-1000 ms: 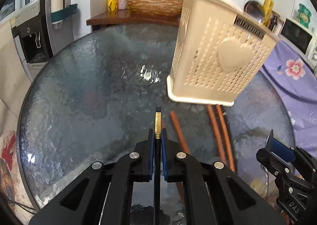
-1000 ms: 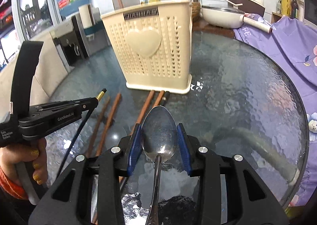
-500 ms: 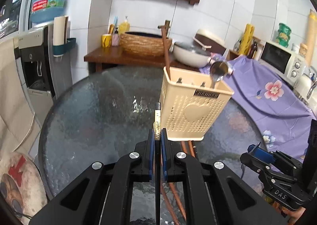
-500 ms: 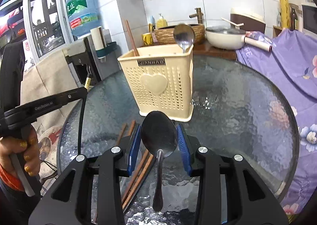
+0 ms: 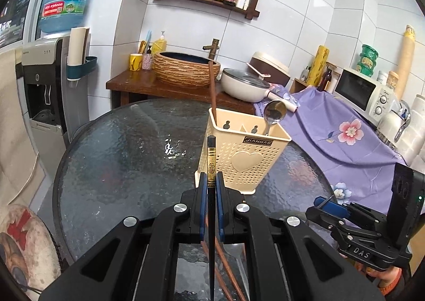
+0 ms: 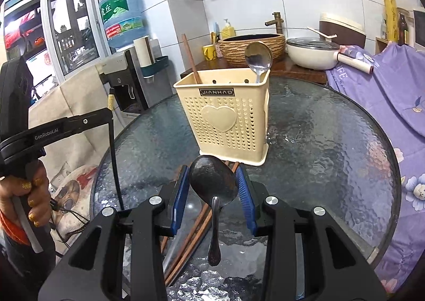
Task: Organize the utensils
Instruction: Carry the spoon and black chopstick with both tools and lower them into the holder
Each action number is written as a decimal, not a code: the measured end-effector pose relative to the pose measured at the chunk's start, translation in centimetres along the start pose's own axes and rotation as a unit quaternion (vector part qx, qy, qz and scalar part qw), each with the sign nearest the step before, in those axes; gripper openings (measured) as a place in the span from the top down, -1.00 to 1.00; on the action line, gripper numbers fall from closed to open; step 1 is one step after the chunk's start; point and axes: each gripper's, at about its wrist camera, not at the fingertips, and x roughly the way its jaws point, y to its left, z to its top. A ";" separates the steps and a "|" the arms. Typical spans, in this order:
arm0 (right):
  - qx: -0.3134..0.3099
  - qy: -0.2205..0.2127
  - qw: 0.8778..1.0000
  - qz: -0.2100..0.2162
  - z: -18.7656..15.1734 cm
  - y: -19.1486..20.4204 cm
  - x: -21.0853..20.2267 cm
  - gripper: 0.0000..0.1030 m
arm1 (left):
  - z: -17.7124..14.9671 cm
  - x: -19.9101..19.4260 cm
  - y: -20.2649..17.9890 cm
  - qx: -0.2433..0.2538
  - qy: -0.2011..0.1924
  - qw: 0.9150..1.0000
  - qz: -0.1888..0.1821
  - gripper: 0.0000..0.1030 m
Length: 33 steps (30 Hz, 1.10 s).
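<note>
My left gripper (image 5: pixel 211 181) is shut on a black chopstick (image 5: pixel 211 157) with a gold band, whose tip points up at the cream slotted basket (image 5: pixel 247 157). In the right wrist view this left gripper (image 6: pixel 109 117) is at the left, with the chopstick hanging down from it. My right gripper (image 6: pixel 212 184) is shut on the bowl of a metal spoon (image 6: pixel 212 181), handle hanging toward me. The basket (image 6: pixel 225 120) holds a second spoon (image 6: pixel 257 58) and a brown chopstick (image 6: pixel 190 58). Several brown chopsticks (image 6: pixel 196 229) lie on the glass under the right gripper.
The round glass table (image 5: pixel 119 168) carries the basket near its middle. A purple flowered cloth (image 5: pixel 345 128) covers the counter on the right. Behind the table are a water dispenser (image 5: pixel 45 83), a wooden stand with a woven basin (image 5: pixel 186 67) and a pan (image 5: pixel 244 84).
Both grippers have risen and tipped up, so the basket now looks smaller and lower in each view. The chopstick and the spoon stay gripped as before.
</note>
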 end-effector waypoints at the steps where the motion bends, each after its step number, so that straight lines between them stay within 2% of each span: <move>1: -0.001 -0.002 1.000 0.001 0.2 0.0 -0.1 0.28 | 0.1 -0.2 -0.1 0.000 -0.002 1.000 -0.003 0.87; 10: -0.011 -0.016 1.000 0.019 2.4 0.4 -0.9 0.28 | 2.0 -1.6 -1.2 0.020 -0.025 0.999 -0.010 0.88; 16: -0.020 -0.038 0.999 0.026 5.2 0.6 -1.2 0.28 | 5.3 -2.5 -2.7 0.036 -0.054 0.998 -0.019 0.88; 18: -0.025 -0.052 0.998 0.023 6.6 0.7 -1.3 0.28 | 6.9 -2.6 -3.3 0.040 -0.064 0.997 -0.022 0.87; 23: -0.041 -0.092 0.995 0.011 12.6 1.4 -1.6 0.28 | 12.6 -2.9 -5.2 0.038 -0.096 0.994 -0.034 0.87; 28: -0.048 -0.139 0.989 -0.015 18.2 1.5 -1.8 0.28 | 17.3 -2.1 -6.4 0.027 -0.133 0.991 -0.012 0.88; 33: -0.049 -0.142 0.988 -0.044 19.7 0.8 1.2 0.28 | 18.0 1.7 -6.3 0.015 -0.120 0.993 0.009 0.88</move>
